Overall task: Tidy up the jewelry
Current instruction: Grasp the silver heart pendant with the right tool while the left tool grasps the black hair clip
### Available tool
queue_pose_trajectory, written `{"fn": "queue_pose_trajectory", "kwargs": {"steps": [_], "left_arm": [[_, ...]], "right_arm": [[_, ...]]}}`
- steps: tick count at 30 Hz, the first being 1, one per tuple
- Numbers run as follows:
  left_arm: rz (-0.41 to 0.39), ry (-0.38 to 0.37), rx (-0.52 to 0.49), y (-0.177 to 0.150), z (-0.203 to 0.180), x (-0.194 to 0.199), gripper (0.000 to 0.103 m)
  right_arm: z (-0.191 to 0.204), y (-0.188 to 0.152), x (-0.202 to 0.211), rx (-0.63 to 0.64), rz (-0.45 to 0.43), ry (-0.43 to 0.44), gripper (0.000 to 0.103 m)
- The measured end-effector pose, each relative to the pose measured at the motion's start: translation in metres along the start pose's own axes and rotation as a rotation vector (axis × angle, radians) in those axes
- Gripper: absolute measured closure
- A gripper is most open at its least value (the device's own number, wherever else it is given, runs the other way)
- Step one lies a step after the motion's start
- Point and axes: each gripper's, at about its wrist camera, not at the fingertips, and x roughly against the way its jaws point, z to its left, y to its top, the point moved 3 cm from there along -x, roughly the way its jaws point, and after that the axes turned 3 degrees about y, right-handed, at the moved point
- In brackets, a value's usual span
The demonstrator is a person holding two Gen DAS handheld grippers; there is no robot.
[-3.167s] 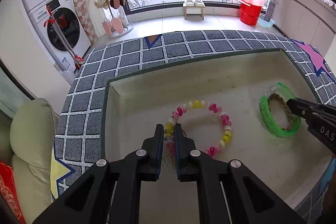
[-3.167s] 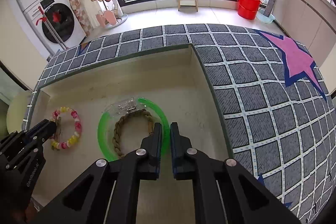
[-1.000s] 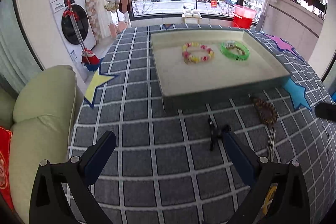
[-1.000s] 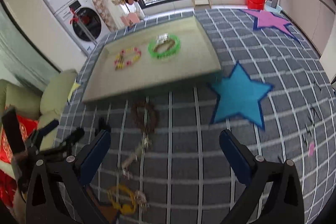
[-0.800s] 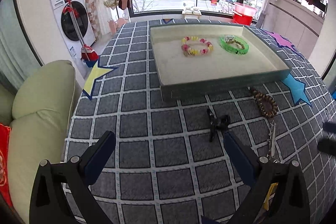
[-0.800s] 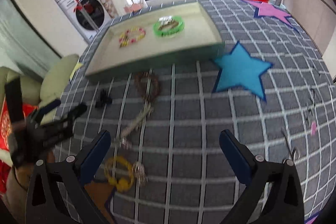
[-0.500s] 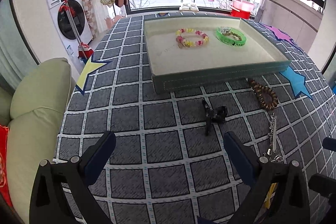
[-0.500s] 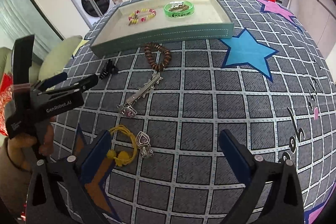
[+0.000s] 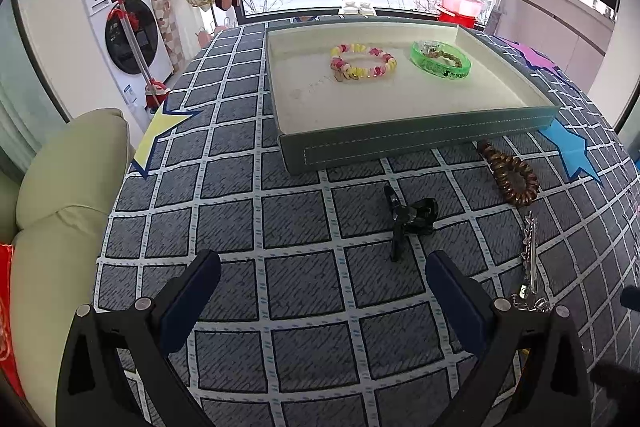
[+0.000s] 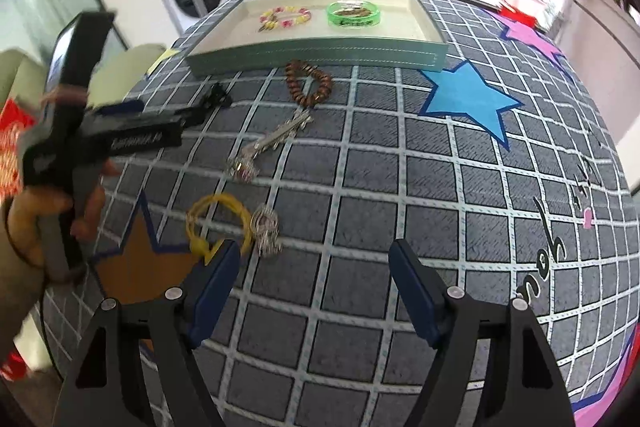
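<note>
Worktop point(image 9: 224, 211) carries a grey grid-pattern cloth with coloured stars on it. Green tray point(image 9: 420, 147) with a cream lining sits at the far side; its front wall faces me.

Inside the tray, toward the back: pink-and-yellow bead bracelet point(image 9: 362, 62) on the left, green bangle point(image 9: 440, 67) on the right, near each other but apart. A brown braided piece point(image 9: 440, 55) lies within the bangle ring.

On the cloth, outside the tray:
- brown bead bracelet point(image 10: 309, 83) just in front of the tray's front wall
- silver chain piece point(image 10: 276, 139) below it, running diagonally, its upper end touching or nearly touching the brown beads, cannot tell which
- black hair clip point(image 9: 408, 219) near the tray's front wall, left of the brown beads
- yellow cord loop point(image 10: 218, 223) nearer to me, with a small silver pendant point(image 10: 266, 227) just beside its right side, possibly touching

My left gripper point(image 9: 322, 291) hangs above the cloth with jaws spread wide, holding nothing; the black clip lies ahead between the finger lines. My right gripper point(image 10: 316, 283) likewise has jaws released and empty, above bare cloth; its left finger point(image 10: 214, 283) overlaps the yellow loop in view. In the right wrist view my left hand point(image 10: 48, 223) grips the left tool's handle; that part is motion-blurred.
</note>
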Motion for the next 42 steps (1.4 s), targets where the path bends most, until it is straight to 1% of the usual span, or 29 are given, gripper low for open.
{"fn": "queue_pose_trajectory", "kwargs": {"steps": [3, 6, 7, 9, 11, 13, 14, 16, 17, 18, 19, 20, 21, 22, 23, 24, 25, 26, 31, 36, 39, 42], "left_arm": [[-0.002, -0.002, -0.009, 0.001, -0.003, -0.001, 0.000], [-0.007, -0.006, -0.025, 0.005, -0.008, -0.002, 0.000], [-0.011, -0.008, -0.031, 0.006, -0.010, -0.002, 0.000], [-0.018, -0.012, -0.041, 0.008, -0.013, -0.002, 0.000], [-0.012, -0.009, -0.048, 0.009, -0.015, -0.003, 0.003], [-0.003, -0.016, -0.046, 0.011, -0.017, -0.006, 0.003], [-0.002, -0.017, -0.048, 0.011, -0.018, -0.006, 0.010], [0.000, -0.023, -0.058, 0.011, -0.020, -0.006, 0.014], [-0.001, -0.024, -0.060, 0.012, -0.021, -0.006, 0.014], [-0.002, -0.027, -0.064, 0.011, -0.022, -0.006, 0.016], [-0.006, -0.032, -0.067, 0.011, -0.023, -0.005, 0.020], [-0.006, -0.034, -0.069, 0.012, -0.024, -0.004, 0.024], [-0.007, -0.039, -0.070, 0.012, -0.025, -0.004, 0.026], [-0.008, -0.044, -0.071, 0.012, -0.026, -0.004, 0.033], [-0.009, -0.049, -0.073, 0.012, -0.027, -0.003, 0.042], [-0.011, -0.056, -0.076, 0.012, -0.028, -0.002, 0.047], [-0.012, -0.064, -0.077, 0.012, -0.029, -0.001, 0.059], [-0.011, -0.076, -0.080, 0.012, -0.030, -0.001, 0.067], [-0.015, -0.130, -0.093, 0.009, -0.032, 0.003, 0.067], [-0.030, -0.196, -0.045, 0.008, -0.023, 0.017, 0.067], [-0.035, -0.216, -0.013, 0.010, -0.015, 0.024, 0.067], [-0.046, -0.219, -0.004, 0.011, -0.010, 0.032, 0.067]], "right_arm": [[0.012, -0.008, -0.007, 0.075, 0.014, -0.029, 0.028], [0.020, -0.008, -0.014, 0.111, 0.013, -0.050, 0.039], [0.023, -0.007, -0.017, 0.119, 0.007, -0.056, 0.041], [0.026, -0.004, -0.019, 0.120, -0.008, -0.055, 0.042], [0.027, 0.001, -0.022, 0.108, -0.017, -0.046, 0.044], [0.026, 0.004, -0.023, 0.102, -0.024, -0.047, 0.051], [0.026, 0.005, -0.023, 0.098, -0.027, -0.048, 0.054], [0.024, 0.007, -0.023, 0.085, -0.029, -0.045, 0.066], [0.023, 0.008, -0.023, 0.079, -0.030, -0.045, 0.068], [0.023, 0.008, -0.023, 0.076, -0.030, -0.045, 0.075], [0.022, 0.008, -0.022, 0.073, -0.031, -0.043, 0.080], [0.022, 0.007, -0.022, 0.073, -0.031, -0.041, 0.082], [0.023, 0.007, -0.022, 0.074, -0.032, -0.043, 0.086], [0.023, 0.007, -0.022, 0.072, -0.031, -0.045, 0.086], [0.022, 0.007, -0.021, 0.068, -0.032, -0.045, 0.086], [0.022, 0.007, -0.021, 0.062, -0.032, -0.040, 0.086], [0.021, 0.007, -0.021, 0.052, -0.033, -0.032, 0.086], [0.019, 0.007, -0.019, 0.038, -0.036, -0.024, 0.086], [0.010, 0.007, -0.012, -0.010, -0.046, -0.003, 0.086], [0.000, 0.010, -0.005, -0.060, -0.063, 0.023, 0.086], [-0.003, 0.013, -0.002, -0.076, -0.070, 0.032, 0.086], [-0.008, 0.017, 0.000, -0.094, -0.075, 0.044, 0.086]]}}
